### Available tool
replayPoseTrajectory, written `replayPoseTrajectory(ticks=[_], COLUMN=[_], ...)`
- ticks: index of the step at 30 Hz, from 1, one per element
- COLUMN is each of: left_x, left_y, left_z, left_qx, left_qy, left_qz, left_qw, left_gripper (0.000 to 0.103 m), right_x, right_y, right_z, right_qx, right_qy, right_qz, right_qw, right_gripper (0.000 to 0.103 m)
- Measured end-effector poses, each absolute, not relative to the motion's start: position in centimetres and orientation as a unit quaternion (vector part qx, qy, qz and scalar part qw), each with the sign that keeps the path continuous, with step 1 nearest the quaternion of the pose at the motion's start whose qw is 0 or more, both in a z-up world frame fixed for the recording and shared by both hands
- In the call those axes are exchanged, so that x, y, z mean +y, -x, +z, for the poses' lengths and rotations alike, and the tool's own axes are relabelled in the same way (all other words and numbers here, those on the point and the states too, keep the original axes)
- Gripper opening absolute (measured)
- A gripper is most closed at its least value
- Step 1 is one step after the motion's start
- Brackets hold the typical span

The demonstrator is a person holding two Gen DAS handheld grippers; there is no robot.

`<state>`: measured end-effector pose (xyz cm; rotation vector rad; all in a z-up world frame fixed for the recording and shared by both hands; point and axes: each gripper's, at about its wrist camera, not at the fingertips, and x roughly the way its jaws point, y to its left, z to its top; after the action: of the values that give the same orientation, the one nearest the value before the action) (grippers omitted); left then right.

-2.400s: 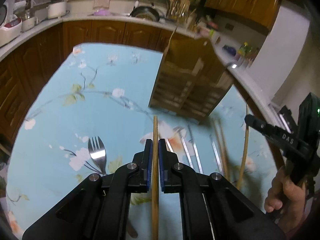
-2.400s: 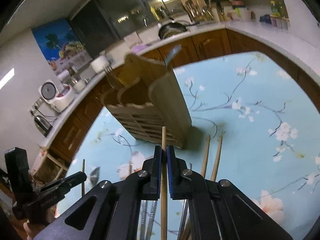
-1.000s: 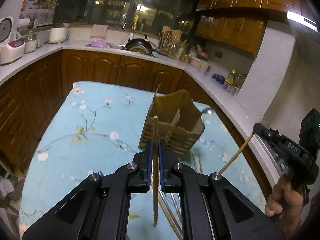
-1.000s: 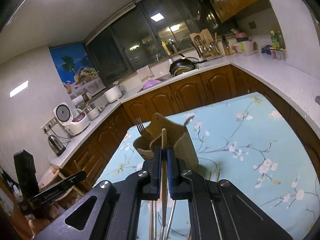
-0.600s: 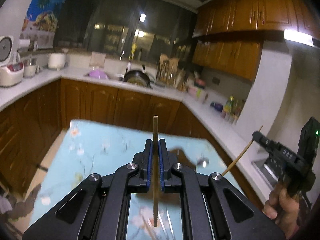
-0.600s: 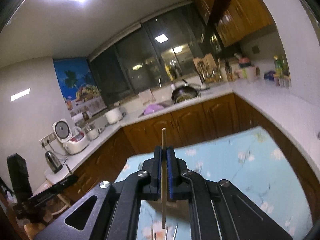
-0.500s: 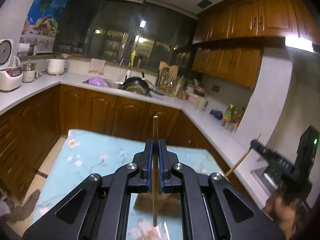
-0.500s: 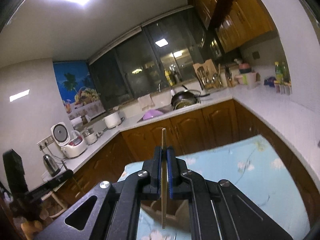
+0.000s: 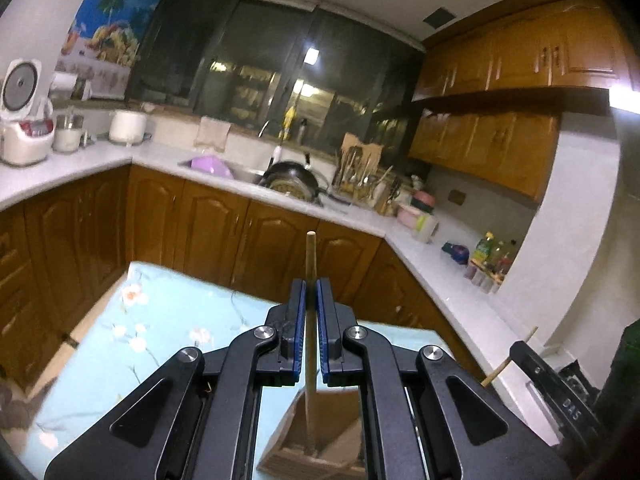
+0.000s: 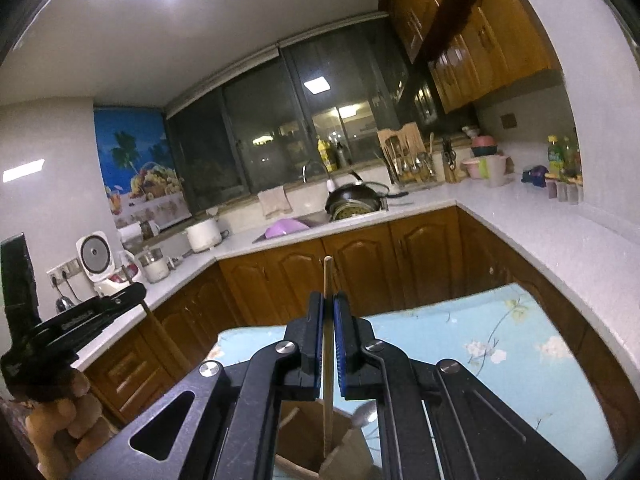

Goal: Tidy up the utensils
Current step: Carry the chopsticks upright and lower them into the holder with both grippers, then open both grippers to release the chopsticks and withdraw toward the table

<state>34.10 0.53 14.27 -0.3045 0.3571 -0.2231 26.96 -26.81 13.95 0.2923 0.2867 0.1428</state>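
Left wrist view. At far left, a white rice cooker (image 9: 24,120) stands on the pale stone countertop (image 9: 68,168). Below, at lower left, lies the table under its light-blue floral tablecloth (image 9: 120,344). At frame centre the left gripper (image 9: 311,332) has its blue-padded jaws closed narrowly on a slim, pale wooden chopstick (image 9: 310,264), held upright; its top end rises above the pads and its lower end reaches down inside the slatted wooden utensil holder (image 9: 316,440) at bottom centre. Whether that end touches the holder's floor cannot be told. At the lower right edge the right gripper (image 9: 520,350) appears side-on, with a second thin wooden chopstick (image 9: 510,356) slanting through it.

Right wrist view. At lower left a hand (image 10: 60,424) grips the left gripper's black body. At centre the right gripper (image 10: 328,344) is clamped narrowly on its own chopstick (image 10: 328,280), upright, lower end over the open top of the wooden holder (image 10: 304,436). To the right the tablecloth (image 10: 500,344) extends toward the brown wooden cabinets (image 10: 420,256).
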Motion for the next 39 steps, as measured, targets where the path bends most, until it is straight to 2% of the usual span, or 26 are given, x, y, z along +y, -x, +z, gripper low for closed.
replayPoseTrajectory(ticks=[9, 20, 21, 23, 25, 26, 27, 29, 31, 33, 34, 39], left_x=[0.1, -0.3, -0.3, -0.2, 0.2, 0.5, 0.6, 1.2, 2.0, 2.5, 2.9, 3.9], left_y=[-35.2, -35.0, -35.0, -35.0, -34.4, -33.9, -33.6, -32.7, -31.5, -30.3, -29.4, -26.0], left_z=[8.5, 8.6, 8.6, 8.6, 8.7, 8.8, 8.9, 9.0, 8.8, 8.5, 8.1, 6.0], left_qx=[0.233, 0.234, 0.24, 0.25, 0.248, 0.245, 0.244, 0.249, 0.252, 0.258, 0.263, 0.288], left_qy=[0.14, 0.112, 0.112, 0.121, 0.126, 0.128, 0.13, 0.135, 0.142, 0.146, 0.147, 0.145], left_qz=[-0.112, -0.11, -0.111, -0.121, -0.114, -0.113, -0.112, -0.108, -0.103, -0.095, -0.09, -0.079], left_qw=[0.956, 0.96, 0.958, 0.953, 0.954, 0.954, 0.954, 0.953, 0.952, 0.95, 0.949, 0.944], left_gripper=[0.006, 0.007, 0.01, 0.025, 0.049, 0.051, 0.054, 0.06, 0.067, 0.074, 0.075, 0.077], right_x=[-26.7, -27.0, -26.9, -26.9, -26.8, -27.0, -27.1, -27.4, -27.9, -28.4, -28.7, -29.7], right_y=[-27.5, -27.5, -27.7, -27.9, -27.6, -27.4, -27.0, -26.0, -25.0, -24.0, -23.1, -19.7], right_z=[9.0, 9.2, 9.3, 9.3, 9.4, 9.4, 9.6, 9.8, 10.1, 10.1, 9.9, 8.4], right_qx=[0.191, 0.196, 0.198, 0.204, 0.202, 0.2, 0.195, 0.187, 0.18, 0.176, 0.171, 0.178], right_qy=[-0.15, -0.153, -0.154, -0.157, -0.163, -0.167, -0.172, -0.178, -0.188, -0.198, -0.203, -0.212], right_qz=[0.067, 0.064, 0.069, 0.074, 0.078, 0.079, 0.081, 0.081, 0.082, 0.085, 0.084, 0.084], right_qw=[0.968, 0.966, 0.966, 0.963, 0.963, 0.962, 0.962, 0.963, 0.962, 0.961, 0.96, 0.957], right_gripper=[0.005, 0.007, 0.011, 0.013, 0.032, 0.038, 0.048, 0.053, 0.067, 0.09, 0.097, 0.101])
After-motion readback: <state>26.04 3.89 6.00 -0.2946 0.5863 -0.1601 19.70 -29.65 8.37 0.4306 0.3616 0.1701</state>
